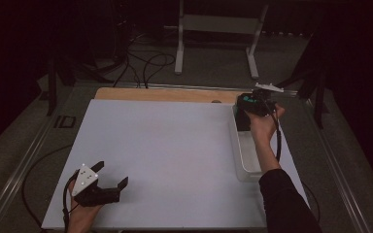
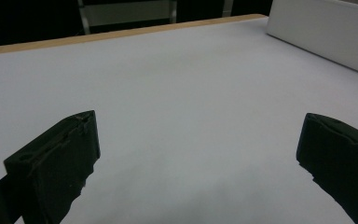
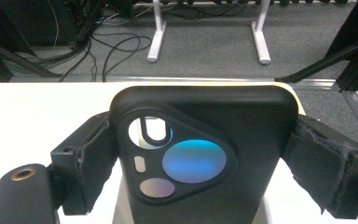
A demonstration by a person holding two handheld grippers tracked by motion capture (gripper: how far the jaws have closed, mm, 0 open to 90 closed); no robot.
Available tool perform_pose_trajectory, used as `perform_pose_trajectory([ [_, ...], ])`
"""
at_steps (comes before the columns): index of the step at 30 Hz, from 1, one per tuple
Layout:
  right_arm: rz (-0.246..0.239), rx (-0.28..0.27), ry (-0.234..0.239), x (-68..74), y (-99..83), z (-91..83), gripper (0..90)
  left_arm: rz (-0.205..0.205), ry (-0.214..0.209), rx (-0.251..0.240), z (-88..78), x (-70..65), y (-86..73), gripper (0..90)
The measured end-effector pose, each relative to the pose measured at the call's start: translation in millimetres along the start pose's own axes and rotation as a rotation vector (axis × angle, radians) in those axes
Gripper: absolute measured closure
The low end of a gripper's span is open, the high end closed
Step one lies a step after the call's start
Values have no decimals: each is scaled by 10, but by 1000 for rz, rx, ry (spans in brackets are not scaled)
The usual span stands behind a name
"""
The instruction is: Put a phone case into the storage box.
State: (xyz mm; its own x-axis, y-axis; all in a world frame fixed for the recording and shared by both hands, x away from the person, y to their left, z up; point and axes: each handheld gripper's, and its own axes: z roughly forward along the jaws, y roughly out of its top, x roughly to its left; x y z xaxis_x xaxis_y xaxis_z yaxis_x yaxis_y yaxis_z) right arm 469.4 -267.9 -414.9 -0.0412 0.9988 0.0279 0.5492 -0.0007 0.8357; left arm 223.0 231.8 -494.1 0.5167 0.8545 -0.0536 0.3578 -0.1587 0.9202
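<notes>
A black phone (image 3: 200, 107) with a three-cornered camera island stands upright between the jaws of my right gripper (image 3: 203, 154), which is shut on its two sides. From above, that gripper (image 1: 248, 108) holds the phone (image 1: 243, 119) over the far end of a white tray (image 1: 245, 158) at the right of the board. My left gripper (image 1: 112, 173) rests low at the near left corner of the white board (image 1: 165, 145). In its own view, the left gripper (image 2: 199, 126) is open and holds nothing.
The white tray (image 2: 326, 32) lies along the board's right edge. A wooden table strip (image 1: 165, 94) runs behind the board. On the floor beyond are a white stand (image 1: 218, 29) and loose cables (image 1: 145, 63). Metal rails flank the table.
</notes>
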Motion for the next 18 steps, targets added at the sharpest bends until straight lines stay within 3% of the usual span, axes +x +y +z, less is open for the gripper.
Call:
perform_pose_trajectory([
  [18, -19, 12, -17, 40, -36, 102, 132, 1, -2, 4, 2, 1, -5, 0],
])
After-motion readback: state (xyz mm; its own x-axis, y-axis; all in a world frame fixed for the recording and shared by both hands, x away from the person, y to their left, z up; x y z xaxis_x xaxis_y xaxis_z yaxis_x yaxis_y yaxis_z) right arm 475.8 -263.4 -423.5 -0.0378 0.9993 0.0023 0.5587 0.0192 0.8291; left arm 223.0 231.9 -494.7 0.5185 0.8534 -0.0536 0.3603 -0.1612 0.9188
